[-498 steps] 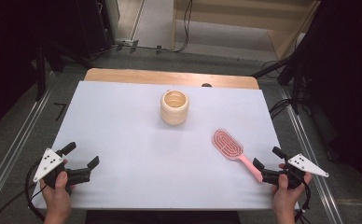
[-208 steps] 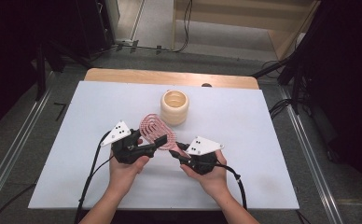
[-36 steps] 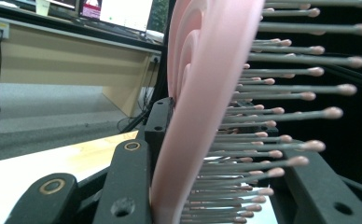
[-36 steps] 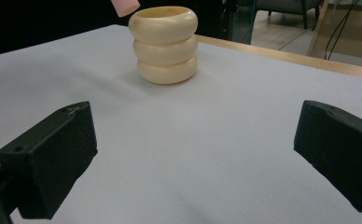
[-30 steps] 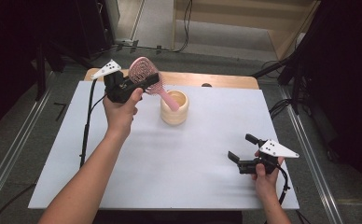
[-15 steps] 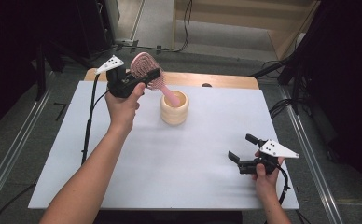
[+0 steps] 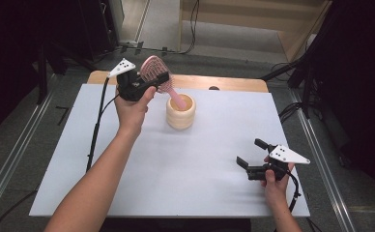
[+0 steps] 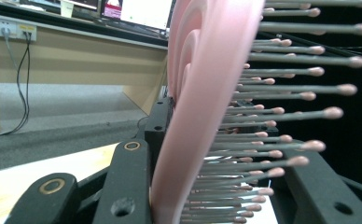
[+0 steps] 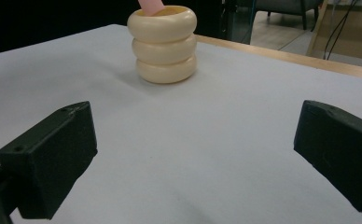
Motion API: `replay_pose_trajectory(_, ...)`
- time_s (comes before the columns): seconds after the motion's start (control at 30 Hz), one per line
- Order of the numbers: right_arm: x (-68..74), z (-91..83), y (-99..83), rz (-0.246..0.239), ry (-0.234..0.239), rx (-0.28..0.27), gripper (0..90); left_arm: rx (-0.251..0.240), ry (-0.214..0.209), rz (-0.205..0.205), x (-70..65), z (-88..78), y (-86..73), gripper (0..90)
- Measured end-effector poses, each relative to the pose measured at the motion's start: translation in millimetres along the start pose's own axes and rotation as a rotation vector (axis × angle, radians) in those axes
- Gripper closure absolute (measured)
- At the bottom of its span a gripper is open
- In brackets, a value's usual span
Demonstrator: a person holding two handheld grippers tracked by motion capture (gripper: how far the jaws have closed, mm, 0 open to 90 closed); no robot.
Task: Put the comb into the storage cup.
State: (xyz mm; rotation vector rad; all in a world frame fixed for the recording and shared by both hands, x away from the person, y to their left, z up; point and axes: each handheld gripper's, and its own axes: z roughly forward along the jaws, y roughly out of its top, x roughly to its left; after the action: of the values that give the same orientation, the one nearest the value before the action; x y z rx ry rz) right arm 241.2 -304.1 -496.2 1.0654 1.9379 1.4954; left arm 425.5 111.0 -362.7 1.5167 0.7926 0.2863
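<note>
My left gripper (image 7: 152, 80) is raised above the table's far left and is shut on the head of a pink hairbrush (image 7: 152, 70). The brush handle (image 7: 178, 100) slants down into the cream ringed cup (image 7: 180, 112) at the far middle of the table. In the left gripper view the brush head (image 8: 202, 102) and its bristles stand between the two black jaws. The right gripper (image 7: 250, 153) rests low near the front right edge, open, with nothing between its jaws. From the right gripper view the cup (image 9: 163, 44) stands ahead with the pink handle tip (image 9: 151, 6) inside it.
The table top (image 7: 190, 164) is white with a wooden strip (image 7: 234, 83) along its far edge. Black cables trail from both grippers. Metal rails run along the left and right sides of the table.
The left gripper has shifted slightly with the brush, and the handle now sits deeper inside the cup. The right gripper has stayed where it was.
</note>
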Motion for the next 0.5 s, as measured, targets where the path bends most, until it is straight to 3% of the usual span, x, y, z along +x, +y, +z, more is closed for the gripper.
replay_pose_trajectory(0.5, -1.0, 0.0, -0.9, 0.003, -0.004, -0.001, 0.0, 0.048, 0.017, 0.020, 0.8, 15.9, -13.2, 62.5)
